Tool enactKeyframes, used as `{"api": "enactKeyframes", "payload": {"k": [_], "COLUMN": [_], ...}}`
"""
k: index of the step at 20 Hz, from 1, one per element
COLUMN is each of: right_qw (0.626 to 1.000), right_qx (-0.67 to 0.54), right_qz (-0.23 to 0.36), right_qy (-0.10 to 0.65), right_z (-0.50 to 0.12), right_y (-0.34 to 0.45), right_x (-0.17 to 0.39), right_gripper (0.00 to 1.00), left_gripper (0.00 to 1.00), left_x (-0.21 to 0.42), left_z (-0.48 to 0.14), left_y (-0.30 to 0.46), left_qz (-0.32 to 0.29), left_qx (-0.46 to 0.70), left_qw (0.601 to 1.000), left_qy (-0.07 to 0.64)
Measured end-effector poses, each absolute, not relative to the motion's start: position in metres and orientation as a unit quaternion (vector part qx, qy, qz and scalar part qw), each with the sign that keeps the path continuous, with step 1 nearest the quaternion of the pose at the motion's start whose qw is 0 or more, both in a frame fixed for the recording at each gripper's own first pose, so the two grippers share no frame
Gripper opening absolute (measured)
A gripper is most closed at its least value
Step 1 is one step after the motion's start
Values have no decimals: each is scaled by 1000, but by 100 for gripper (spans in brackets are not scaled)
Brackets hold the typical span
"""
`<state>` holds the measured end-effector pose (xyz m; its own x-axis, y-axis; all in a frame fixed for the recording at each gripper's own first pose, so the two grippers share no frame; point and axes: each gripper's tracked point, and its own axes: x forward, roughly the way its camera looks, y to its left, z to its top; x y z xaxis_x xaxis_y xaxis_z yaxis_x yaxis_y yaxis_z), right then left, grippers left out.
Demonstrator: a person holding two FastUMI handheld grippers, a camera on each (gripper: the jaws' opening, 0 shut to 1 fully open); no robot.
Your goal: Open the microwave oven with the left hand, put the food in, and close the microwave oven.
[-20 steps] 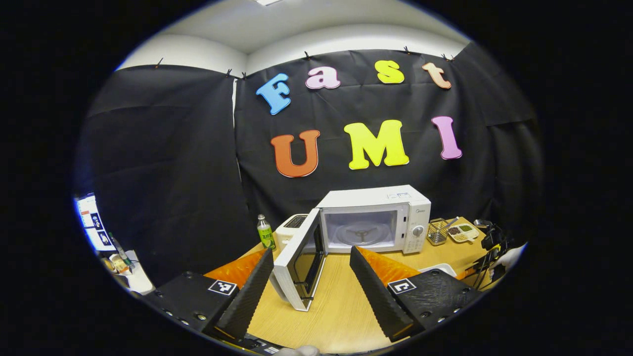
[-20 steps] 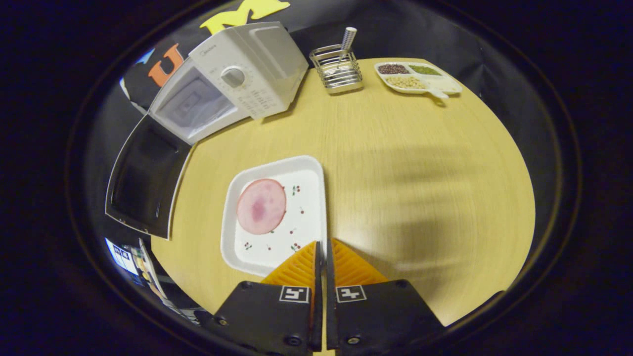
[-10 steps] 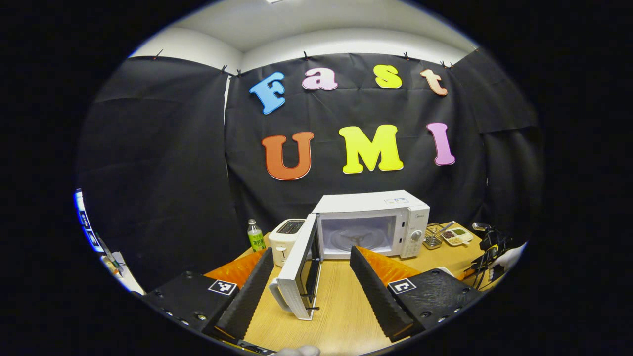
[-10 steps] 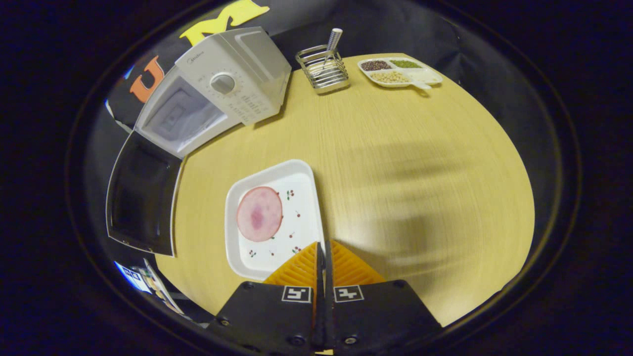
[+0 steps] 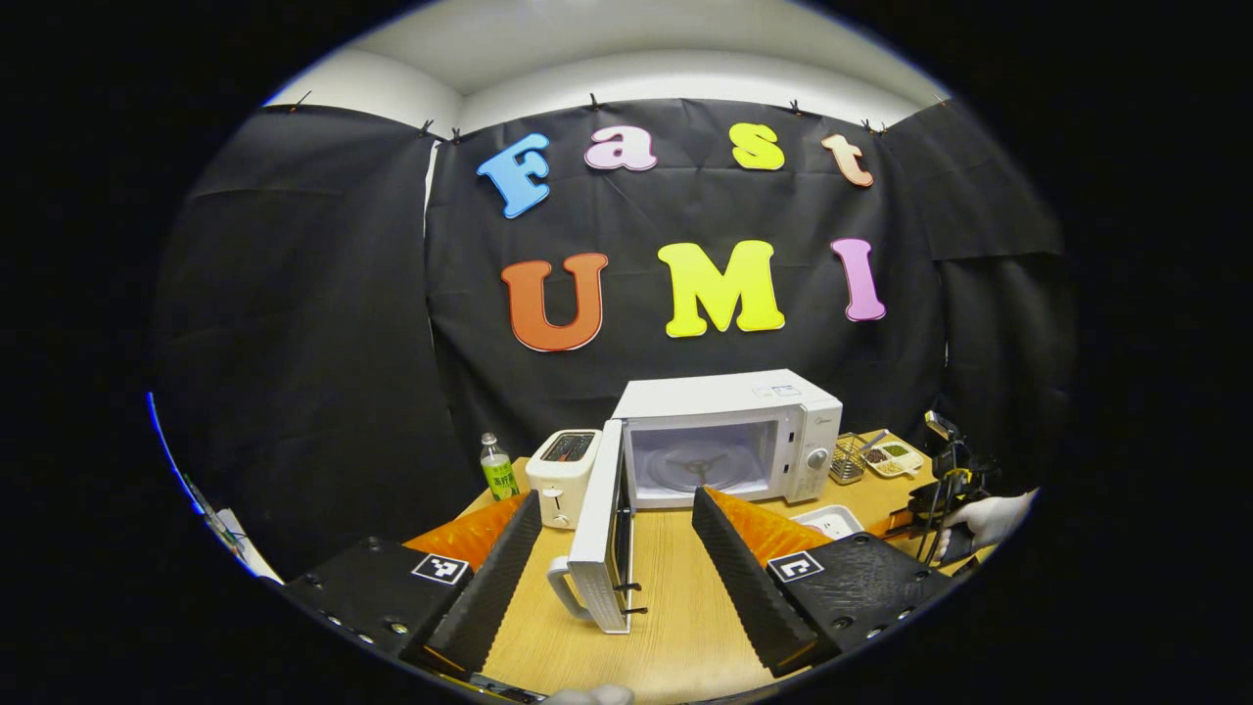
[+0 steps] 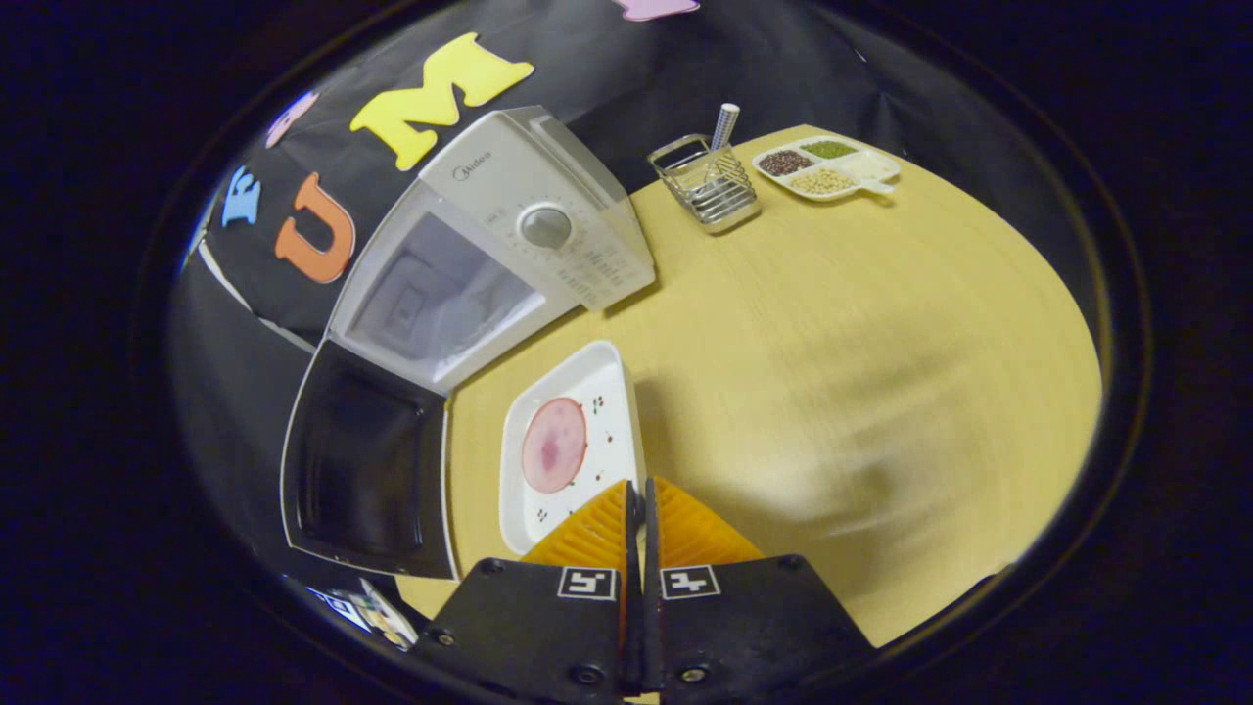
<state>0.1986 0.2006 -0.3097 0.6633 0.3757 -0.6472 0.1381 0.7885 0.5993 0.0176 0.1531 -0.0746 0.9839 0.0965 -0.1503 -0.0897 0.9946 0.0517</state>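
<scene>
The microwave [image 5: 729,431] is a white box with a smooth plastic shell, standing on a pale wood-grain table [image 6: 861,323]. Its door [image 5: 602,529] hangs wide open on the left hinge, white outside with a curved handle, dark inside in the right gripper view. The cavity is bare, with the three-armed turntable hub on its floor. A round grey dial sits on the control panel, with a small brand word above it (too small to read with any certainty).

The food [image 6: 554,458] is a flat, round pink slice lying on a white rectangular tray [image 6: 607,392] with rounded corners and tiny red sprigs printed on it. The tray sits just in front of the microwave's opening, beside the open door.

The right gripper [image 6: 641,509] has its ribbed, wedge-shaped fingers pressed together on the tray's near right edge, so it is clamped on the tray. The food lies just ahead and left of its tips.

The left gripper [image 5: 617,529] is spread wide and holds nothing. The door's edge stands between its fingers, apart from both, with the microwave beyond. Each gripper body carries a small square black-and-white marker.

Further off on the table are a white toaster [image 5: 560,465], a green-labelled bottle [image 5: 497,468], a wire rack [image 6: 707,184] and a divided dish [image 6: 832,168] of beans.
</scene>
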Motion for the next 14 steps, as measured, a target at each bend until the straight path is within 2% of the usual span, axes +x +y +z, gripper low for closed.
{"api": "enactKeyframes", "payload": {"k": [2,3,9,11,12,14], "right_qw": [856,853,836,844,849,850], "right_qx": [346,366,460,464,460,471], "right_qz": [68,69,43,18,0,-34], "right_qy": [378,367,296,268,262,232], "right_z": [-292,-284,-241,-235,-234,-231], "right_y": [225,239,315,329,334,341], "right_x": [217,224,288,309,317,332], "right_gripper": [0,4,3,0,4,4], "left_gripper": [95,95,95,95,95,95], "left_x": [20,24,31,31,32,36], "left_z": [-70,-69,-79,-85,-87,-92], "left_y": [152,151,152,157,159,161], "left_qz": [42,40,32,35,37,41], "left_qx": [23,25,28,19,12,10], "left_qw": [996,996,995,994,994,994], "left_qy": [74,72,91,99,101,102]}}
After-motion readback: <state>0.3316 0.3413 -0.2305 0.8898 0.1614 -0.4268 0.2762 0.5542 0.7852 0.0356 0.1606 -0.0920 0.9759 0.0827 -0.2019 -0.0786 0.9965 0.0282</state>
